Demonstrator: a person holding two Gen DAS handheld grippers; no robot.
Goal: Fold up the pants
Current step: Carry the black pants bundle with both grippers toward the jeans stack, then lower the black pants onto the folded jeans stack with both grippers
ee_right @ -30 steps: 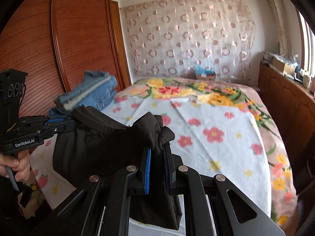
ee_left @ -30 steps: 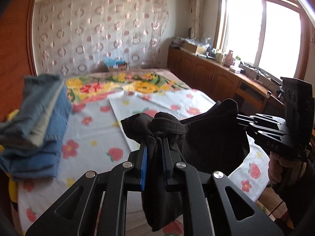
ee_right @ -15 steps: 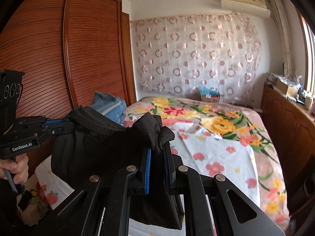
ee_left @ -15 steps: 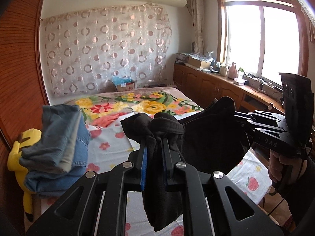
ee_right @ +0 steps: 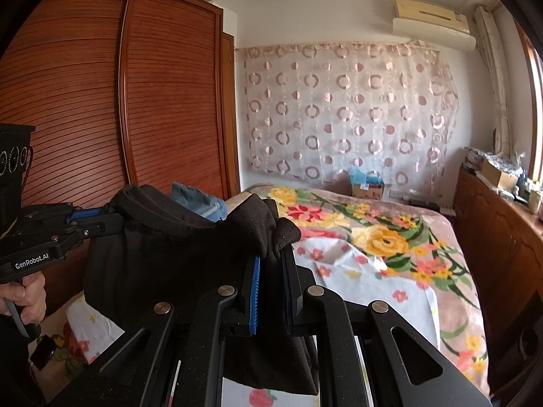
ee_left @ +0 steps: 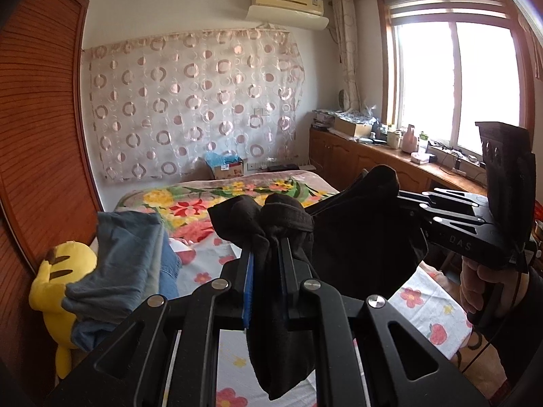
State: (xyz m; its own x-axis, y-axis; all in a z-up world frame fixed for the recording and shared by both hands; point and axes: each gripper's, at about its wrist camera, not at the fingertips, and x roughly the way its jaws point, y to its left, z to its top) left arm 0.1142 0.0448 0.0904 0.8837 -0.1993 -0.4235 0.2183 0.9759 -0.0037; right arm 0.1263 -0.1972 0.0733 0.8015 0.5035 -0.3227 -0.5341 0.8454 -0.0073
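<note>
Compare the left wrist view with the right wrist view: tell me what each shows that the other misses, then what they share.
Only the left wrist view shows the yellow plush toy, the window and the right gripper from the side.

Only the right wrist view shows the full wardrobe doors and the left gripper from the side.

Both show the black pants clamped by both grippers and hanging above the floral bed, plus the folded jeans, patterned curtain and air conditioner.

wrist views, facing bed (ee_left: 217,264), shared
</note>
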